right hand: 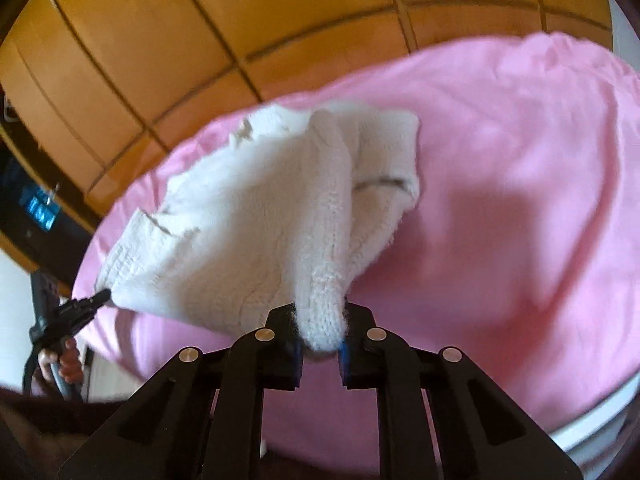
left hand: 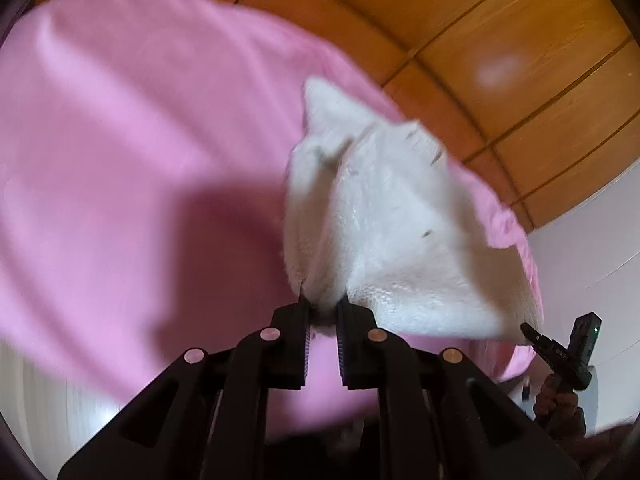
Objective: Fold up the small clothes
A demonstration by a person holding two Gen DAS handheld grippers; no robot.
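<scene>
**White knit garment held up between both grippers**

The white knit garment [left hand: 384,216] hangs stretched between your two hands, lifted above the pink sheet [left hand: 120,140]. It is a fuzzy, ribbed piece with a few dark marks on its surface; blur hides its exact shape. From the right wrist view, the same garment [right hand: 240,220] spreads out to the left, with a thick bunched fold running down into your jaws.

Your left gripper [left hand: 323,312] has its jaws clamped on one pinched edge of the garment, the cloth rising in a ridge straight from the pads. Your right gripper [right hand: 320,320] is likewise clamped on a rolled bunch of knit that bulges out between the fingers.

Each view catches the other gripper at the far corner of the cloth: the right gripper [left hand: 532,332] tip touches the garment's lower right edge, and the left gripper [right hand: 100,296] meets its lower left corner.

Beyond the sheet stand orange wooden panels [right hand: 160,40] with dark seams.
</scene>
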